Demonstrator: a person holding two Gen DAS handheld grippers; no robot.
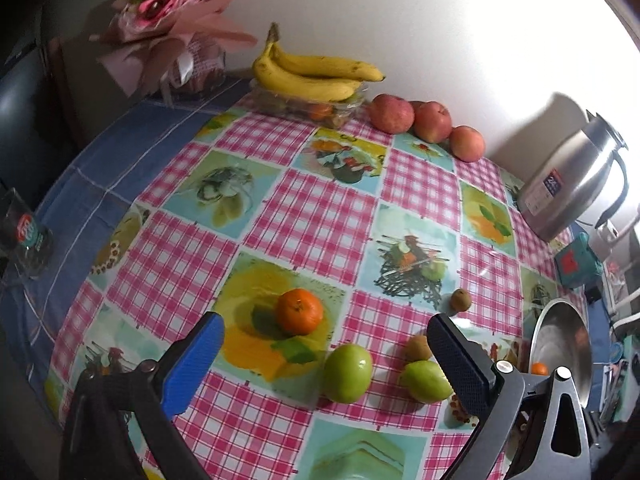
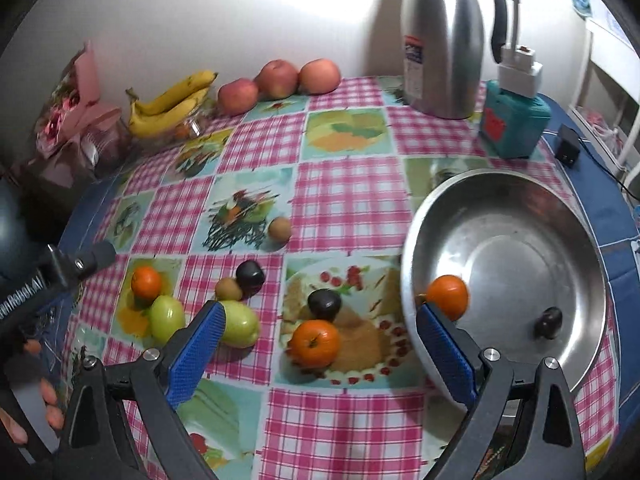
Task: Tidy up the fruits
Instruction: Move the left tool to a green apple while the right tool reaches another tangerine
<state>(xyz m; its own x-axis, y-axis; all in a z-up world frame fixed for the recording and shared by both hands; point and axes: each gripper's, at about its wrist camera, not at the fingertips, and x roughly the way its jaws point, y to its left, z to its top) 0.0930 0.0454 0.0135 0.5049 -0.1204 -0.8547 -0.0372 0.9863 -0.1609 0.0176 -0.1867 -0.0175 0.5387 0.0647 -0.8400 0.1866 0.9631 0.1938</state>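
Observation:
My left gripper [image 1: 324, 344] hangs open above the tablecloth, with an orange [image 1: 300, 311] and a green fruit [image 1: 347, 373] between its fingers. A second green fruit [image 1: 425, 381] and two kiwis [image 1: 418, 347] [image 1: 460, 299] lie to the right. My right gripper [image 2: 320, 332] is open over another orange [image 2: 314, 343] and a dark plum [image 2: 324, 303]. The steel bowl [image 2: 520, 216] at right holds an orange [image 2: 447, 297] and a dark plum [image 2: 549, 322]. More fruit lies left: orange [image 2: 146, 281], green fruits [image 2: 167, 318] [image 2: 239, 323], kiwis [image 2: 228, 289] [image 2: 279, 228], plum [image 2: 250, 274].
Bananas [image 1: 312, 74] rest on a clear box at the back, with three red apples [image 1: 424, 120] beside them along the wall. A steel thermos [image 2: 442, 40] and teal box [image 2: 514, 120] stand back right. A wrapped bouquet [image 1: 168, 20] sits back left, a glass [image 1: 26, 236] at far left.

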